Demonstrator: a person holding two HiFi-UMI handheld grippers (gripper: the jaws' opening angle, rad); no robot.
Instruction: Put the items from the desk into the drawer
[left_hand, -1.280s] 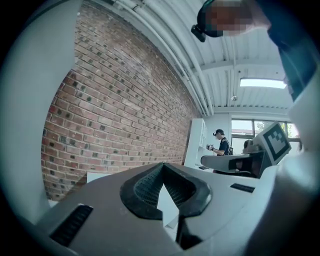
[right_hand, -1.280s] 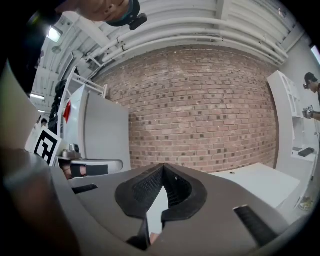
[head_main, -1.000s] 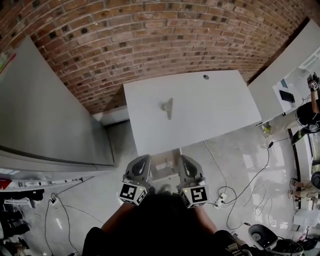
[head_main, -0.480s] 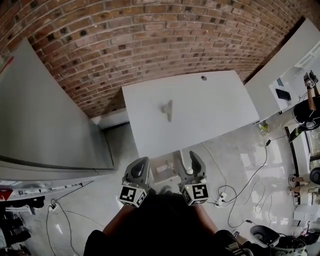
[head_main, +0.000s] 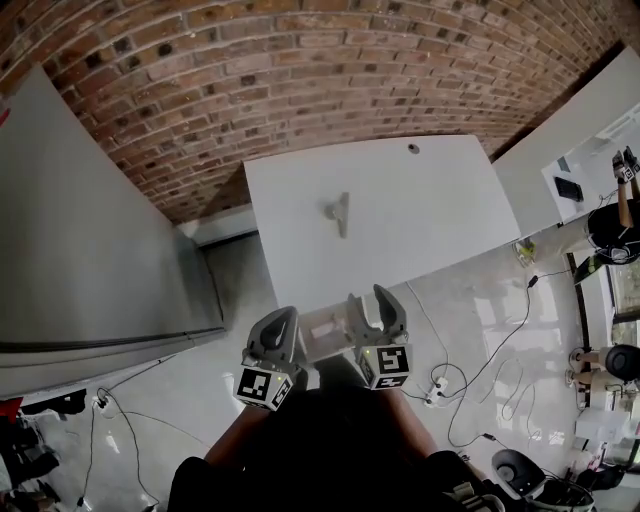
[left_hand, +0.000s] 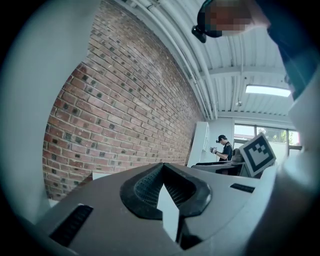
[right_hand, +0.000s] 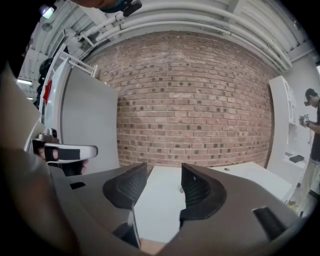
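Where brick wall (head_main: 300, 80) rises, white desk (head_main: 420, 220), small item (head_main: 338, 213), perhaps metal.

left hand-held gripper (head_main: 284, 316) — grey, black-white marker cube (head_main: 262, 386) | right hand-held gripper (head_main: 368, 298) — same

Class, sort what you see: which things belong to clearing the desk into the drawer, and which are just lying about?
Job: desk; small grey item on it; drawer below its front edge.
Lying about: grey panel, left; power strip on floor; person, far right.
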